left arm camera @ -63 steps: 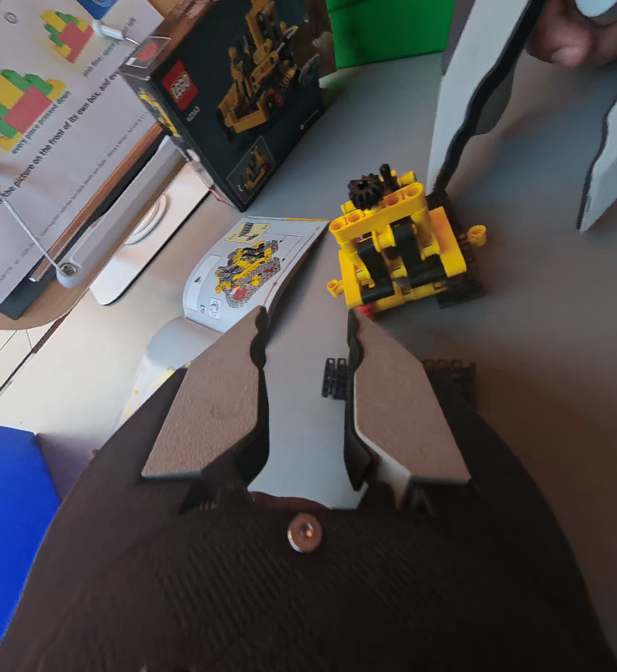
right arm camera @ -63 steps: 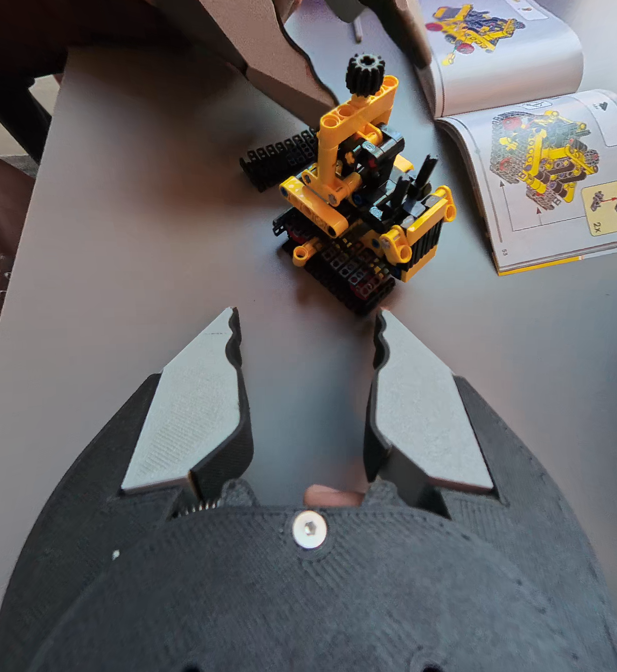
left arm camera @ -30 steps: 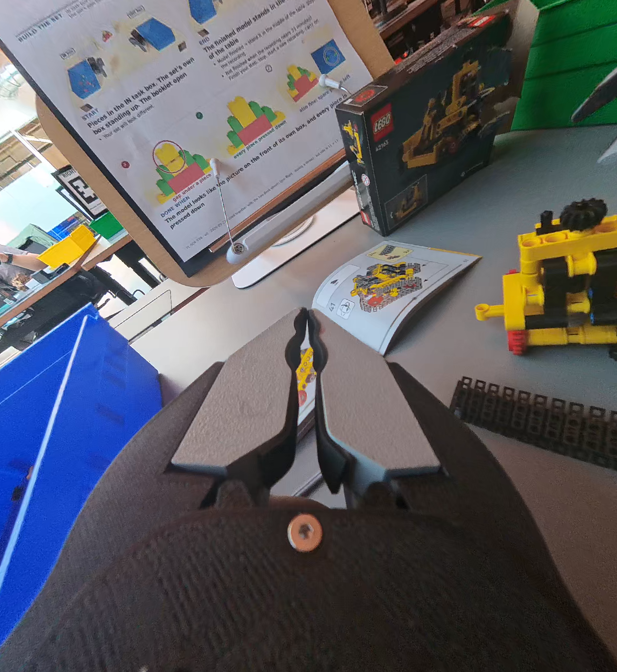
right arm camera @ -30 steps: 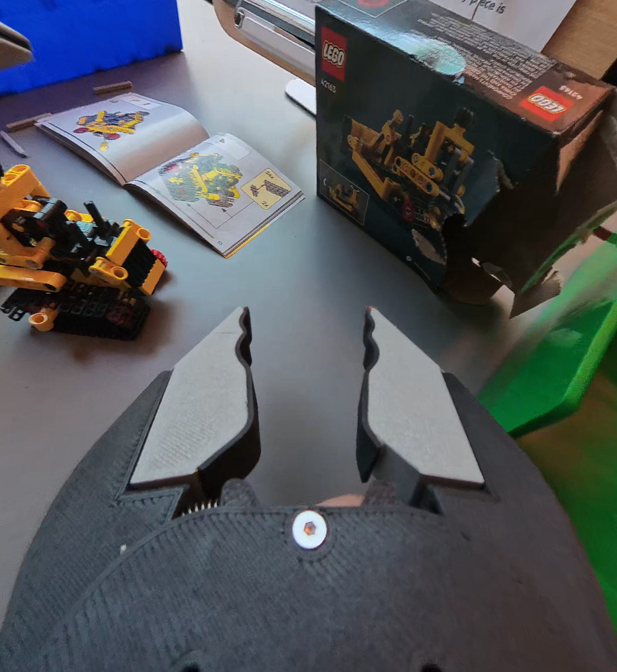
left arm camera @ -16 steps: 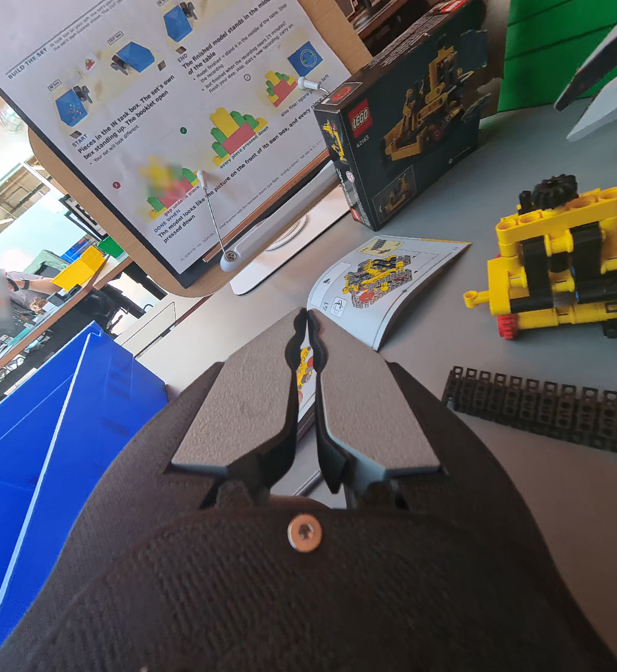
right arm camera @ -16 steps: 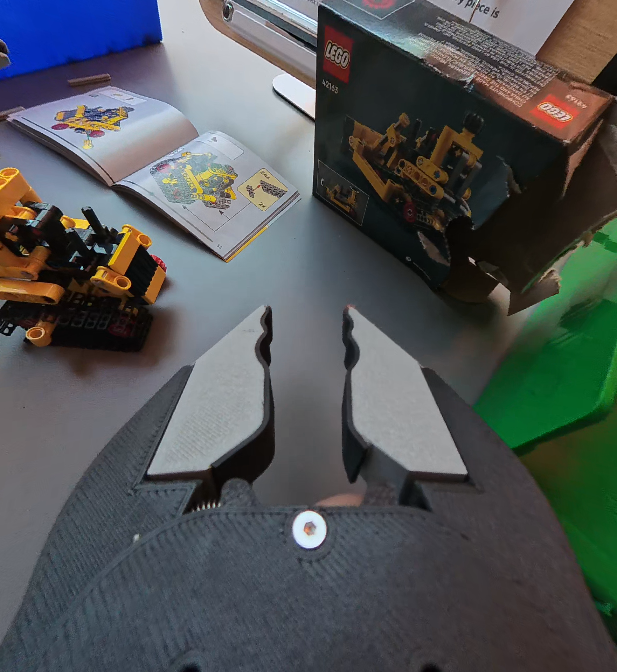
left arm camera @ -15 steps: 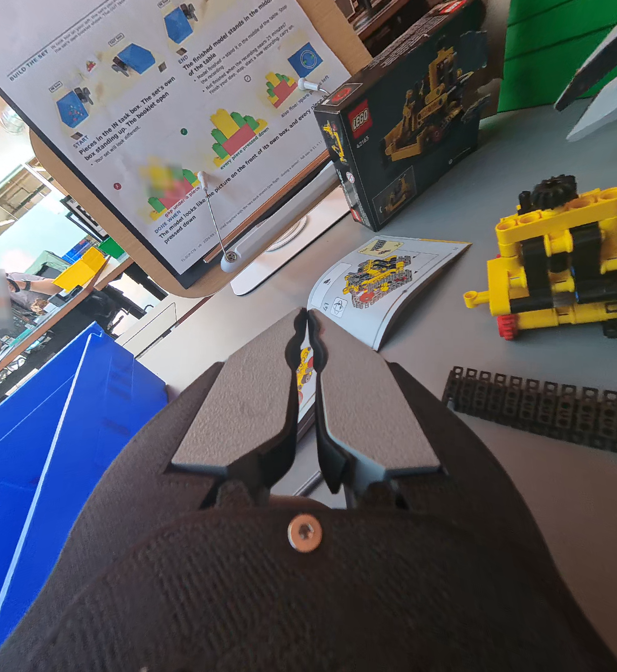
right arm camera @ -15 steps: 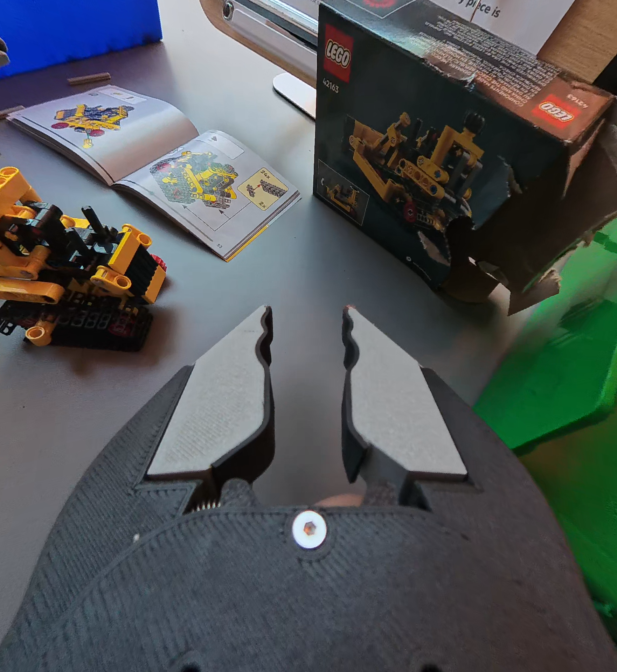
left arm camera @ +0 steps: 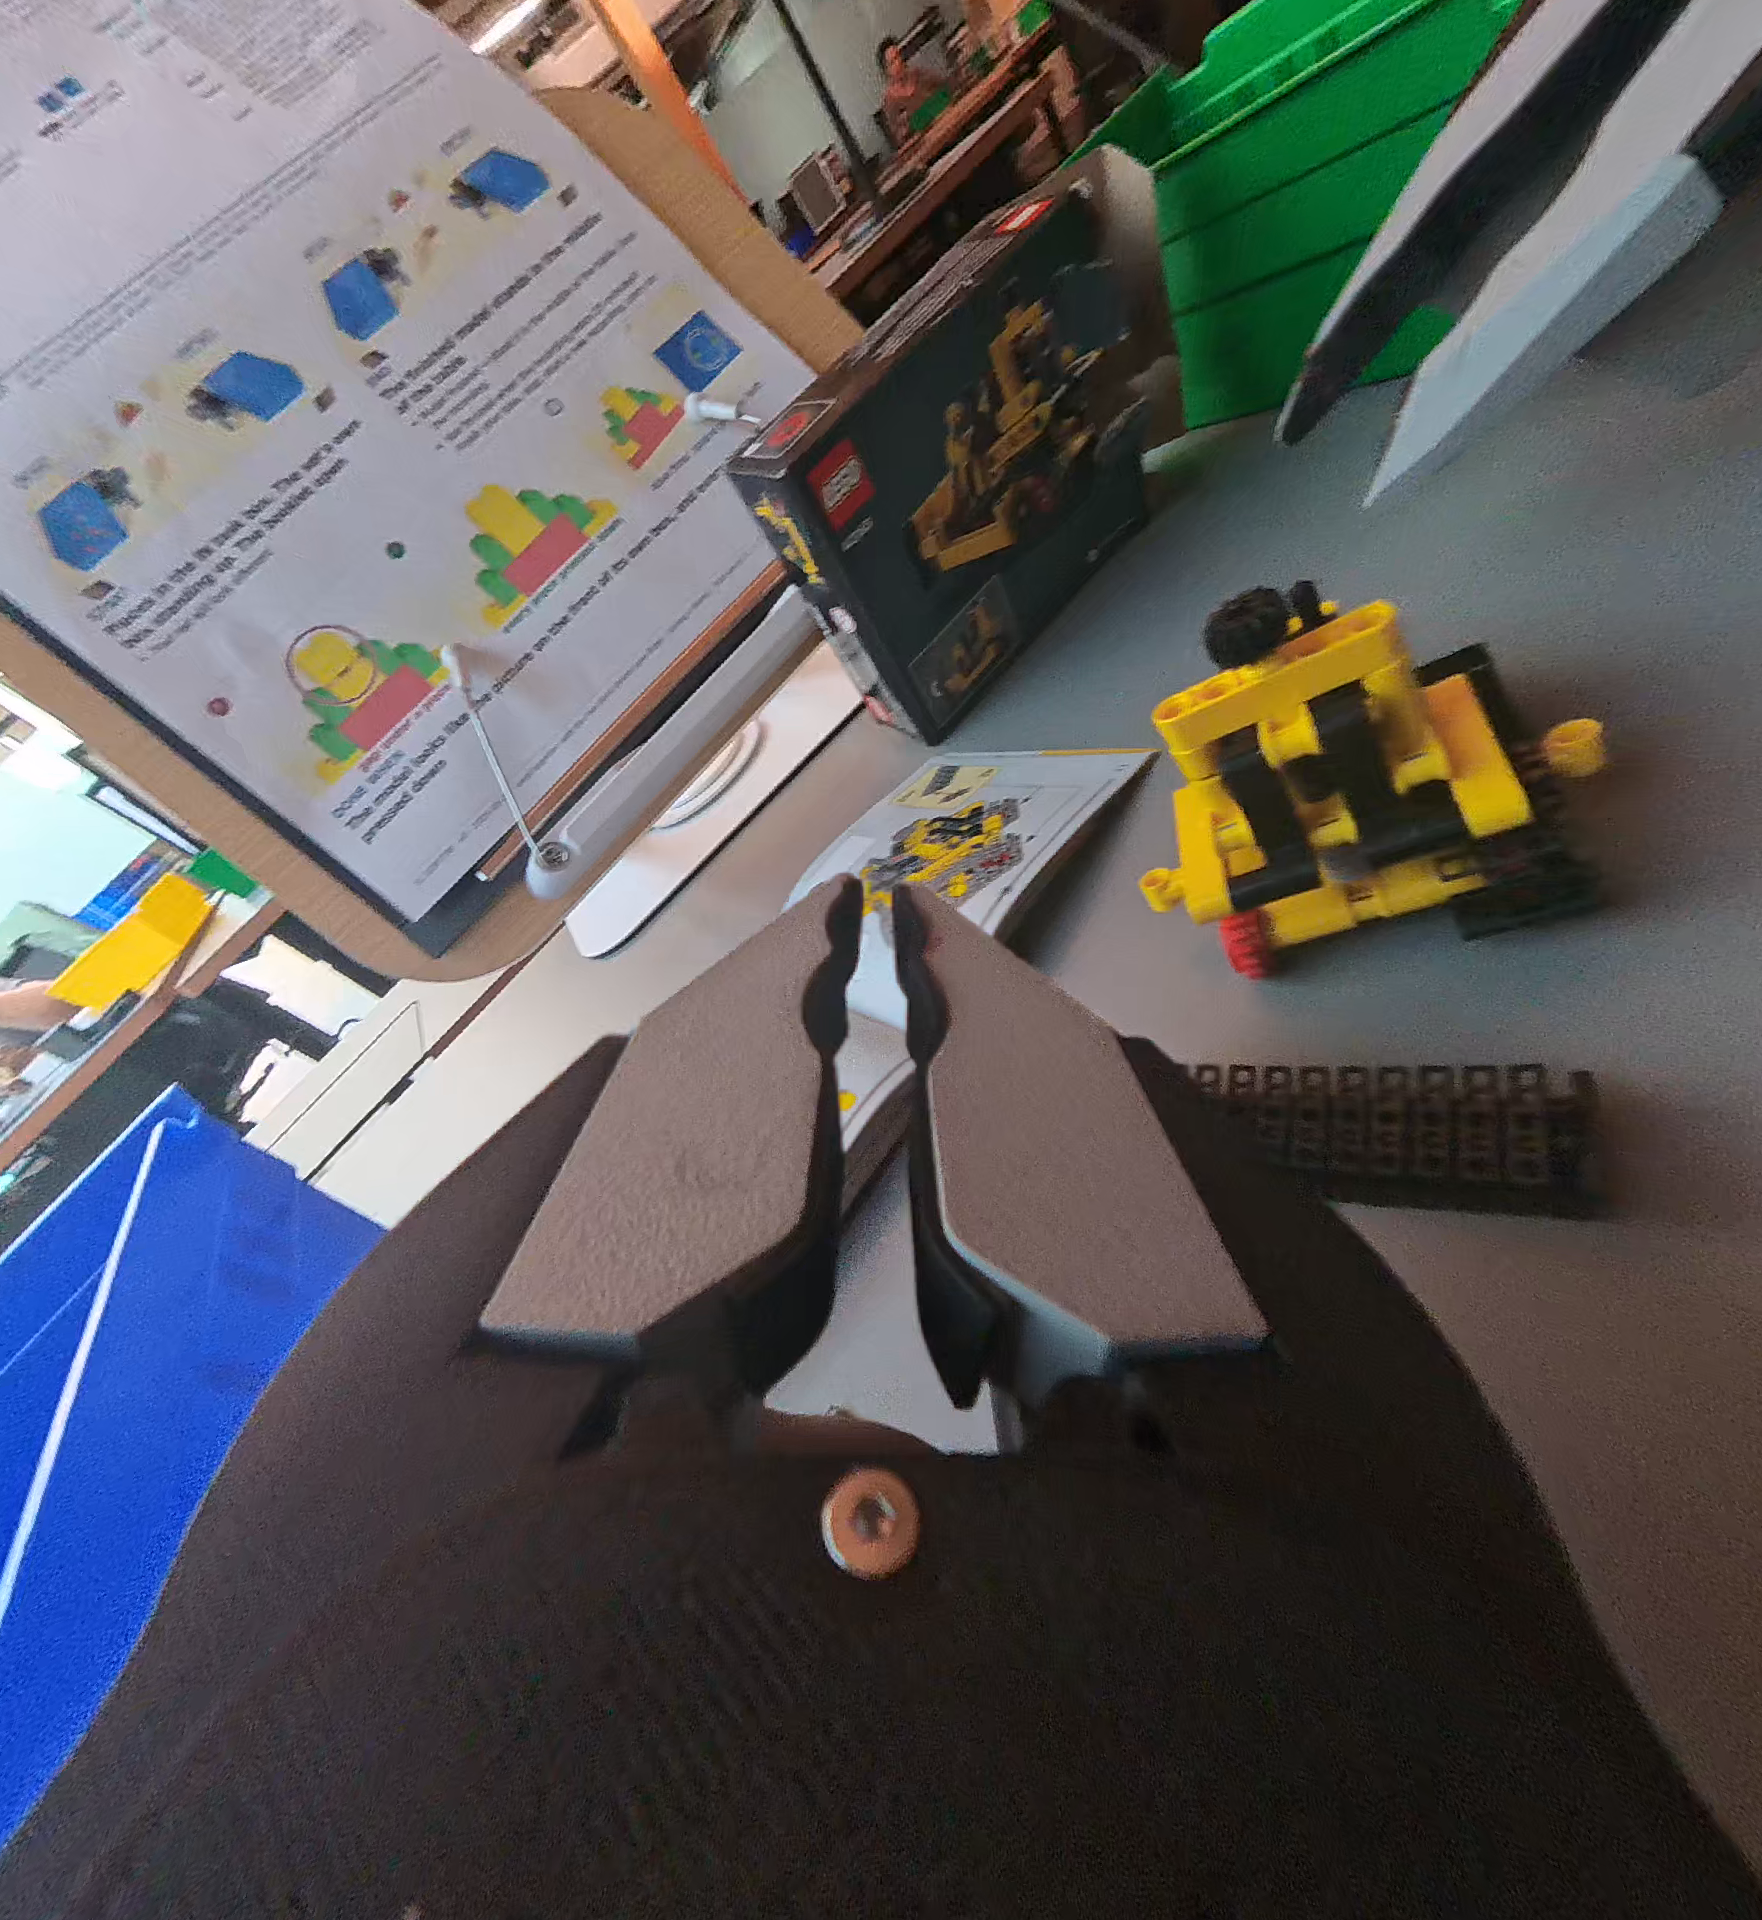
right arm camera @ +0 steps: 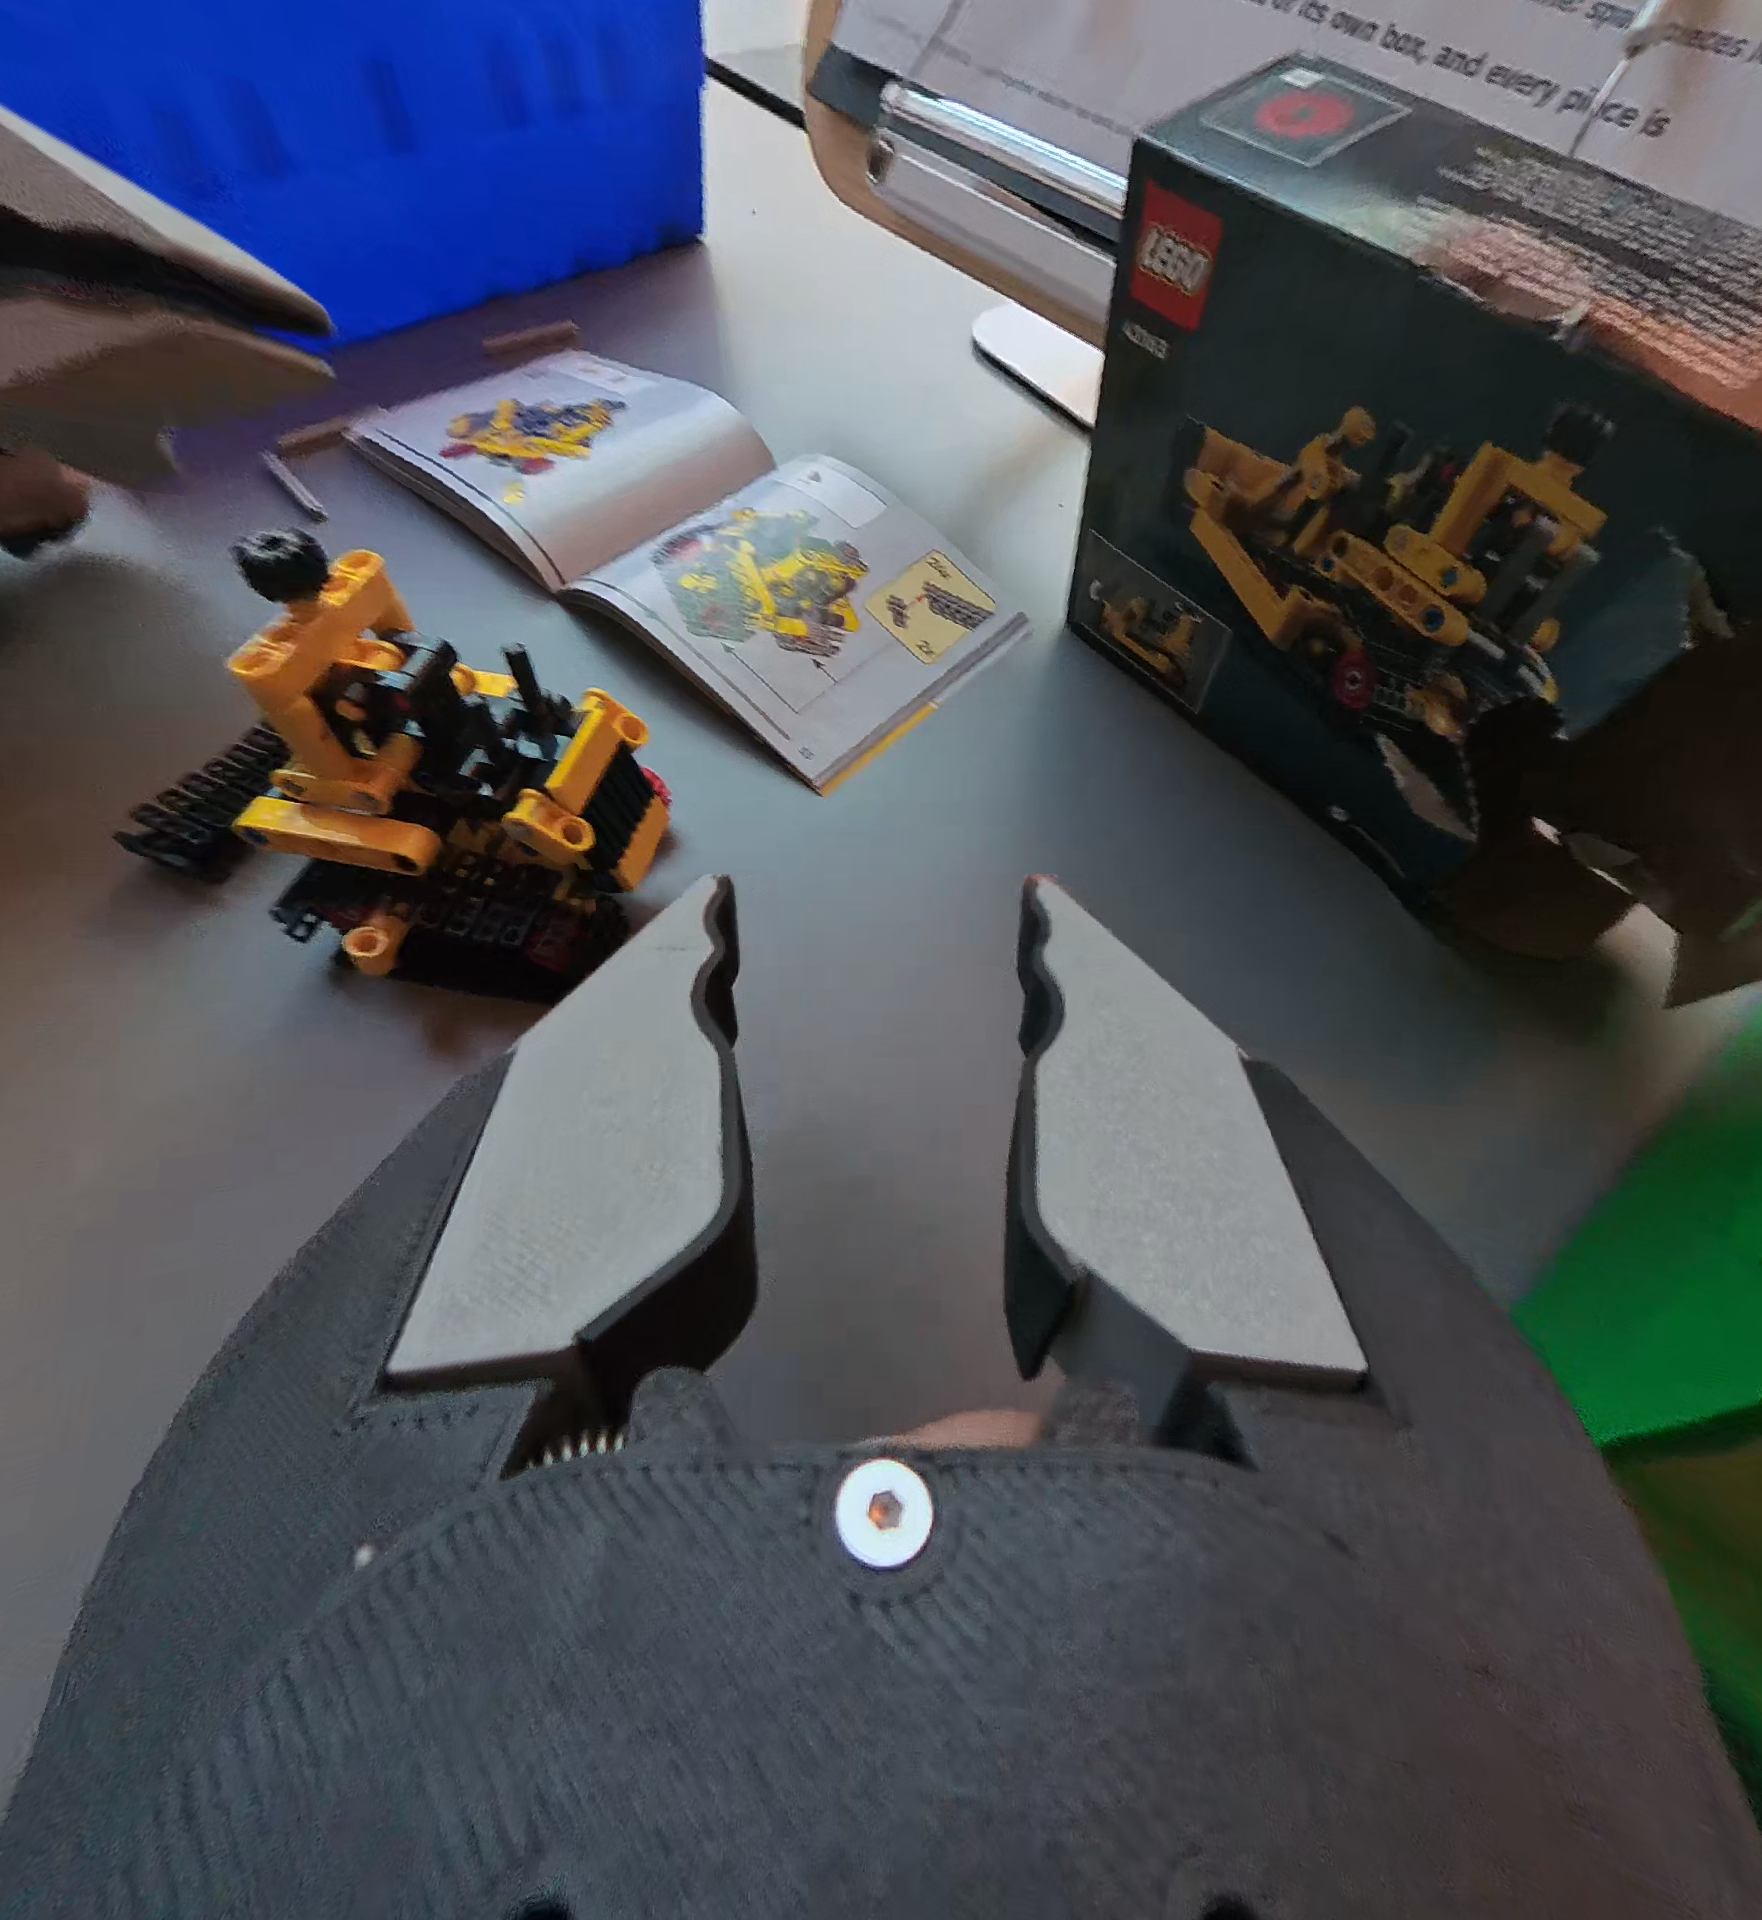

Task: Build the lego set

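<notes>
1. Two grippers, both empty. L gripper (left arm camera: 875, 902): jaws nearly closed, thin gap at tips, nothing held. R gripper (right arm camera: 875, 896): jaws wide apart, nothing held.
2. Model (right arm camera: 420, 769): part-built yellow/black dozer, sits upright on table (right arm camera: 960, 894), left of R gripper tips, clear of both grippers. One track looks fitted on the side facing the R view.
3. Track strip (left arm camera: 1396, 1138): loose black link chain, flat on table, just beside L gripper, near model but apart from it. In R view it shows behind model (right arm camera: 202, 795).
4. Booklet (right arm camera: 752, 603): open, beyond model. Box (right arm camera: 1376, 623): stands upright, further right. Green bin (left arm camera: 1303, 197) and blue bin (right arm camera: 389, 135) at table edges.
5. Handling, judged: model is light, rigid plastic, but pinned joints may pop under side load. Best hold low on chassis/side beams, not gear on top (left arm camera: 1246, 623) nor thin levers.
6. Track strip, judged: light, floppy, hinges at every link; sags if gripped at one end. Grip mid-length or hold both ends.
7. Risk, judged: smooth plastic on smooth pads, so slip is likely. Brace model w/ one gripper while the other wraps the strip.
</notes>
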`<state>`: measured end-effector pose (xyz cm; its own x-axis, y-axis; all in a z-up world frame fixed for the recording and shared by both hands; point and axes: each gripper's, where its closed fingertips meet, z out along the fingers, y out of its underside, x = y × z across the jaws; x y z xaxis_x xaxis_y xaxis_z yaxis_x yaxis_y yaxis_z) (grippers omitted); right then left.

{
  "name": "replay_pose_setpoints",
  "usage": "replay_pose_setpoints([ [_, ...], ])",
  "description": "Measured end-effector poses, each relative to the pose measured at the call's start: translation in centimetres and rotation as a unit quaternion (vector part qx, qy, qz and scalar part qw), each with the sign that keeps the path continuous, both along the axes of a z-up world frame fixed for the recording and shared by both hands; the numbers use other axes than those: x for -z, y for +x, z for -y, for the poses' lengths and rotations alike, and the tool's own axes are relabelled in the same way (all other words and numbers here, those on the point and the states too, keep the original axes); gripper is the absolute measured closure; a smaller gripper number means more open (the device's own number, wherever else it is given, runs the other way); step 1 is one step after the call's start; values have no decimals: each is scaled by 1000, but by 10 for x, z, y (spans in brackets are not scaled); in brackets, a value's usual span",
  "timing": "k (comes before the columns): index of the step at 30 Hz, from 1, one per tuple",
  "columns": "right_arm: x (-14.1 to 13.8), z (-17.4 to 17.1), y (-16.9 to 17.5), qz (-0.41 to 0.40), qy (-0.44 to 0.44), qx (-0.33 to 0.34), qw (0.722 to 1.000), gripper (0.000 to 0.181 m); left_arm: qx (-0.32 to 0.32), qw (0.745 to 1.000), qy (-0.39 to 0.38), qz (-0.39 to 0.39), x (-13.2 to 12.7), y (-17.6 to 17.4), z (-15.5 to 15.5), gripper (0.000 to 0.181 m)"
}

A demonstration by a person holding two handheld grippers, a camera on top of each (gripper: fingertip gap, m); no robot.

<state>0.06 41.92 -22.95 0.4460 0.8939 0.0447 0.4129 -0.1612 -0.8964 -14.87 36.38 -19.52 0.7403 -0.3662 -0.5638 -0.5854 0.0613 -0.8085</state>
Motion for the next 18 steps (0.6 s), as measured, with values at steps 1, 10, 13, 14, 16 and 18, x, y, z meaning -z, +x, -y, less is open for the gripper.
replay_pose_setpoints([
  [1, -3, 6, -3, -16, -13, -15, 1000, 126, 12, 1000, -6, 4, 1, 4, 2, 178],
  [10, -11, 38, -15, -46, -49, -88, 994, 106, 51, 998, -37, 30, 5, 15, 8, 165],
  [13, -8, 51, -21, -36, -58, -104, 992, 99, 37, 998, -36, 29, 5, 11, 5, 167],
  [14, -6, 55, -23, -35, -67, -107, 991, 95, 30, 998, -37, 28, 6, 9, 4, 167],
  [16, -5, 64, -28, -43, -92, -106, 989, 92, 22, 999, -39, 25, 7, 6, 2, 167],
  [18, -1, 69, -32, -46, -112, -91, 988, 87, 22, 999, -39, 22, 7, 6, 2, 168],
])
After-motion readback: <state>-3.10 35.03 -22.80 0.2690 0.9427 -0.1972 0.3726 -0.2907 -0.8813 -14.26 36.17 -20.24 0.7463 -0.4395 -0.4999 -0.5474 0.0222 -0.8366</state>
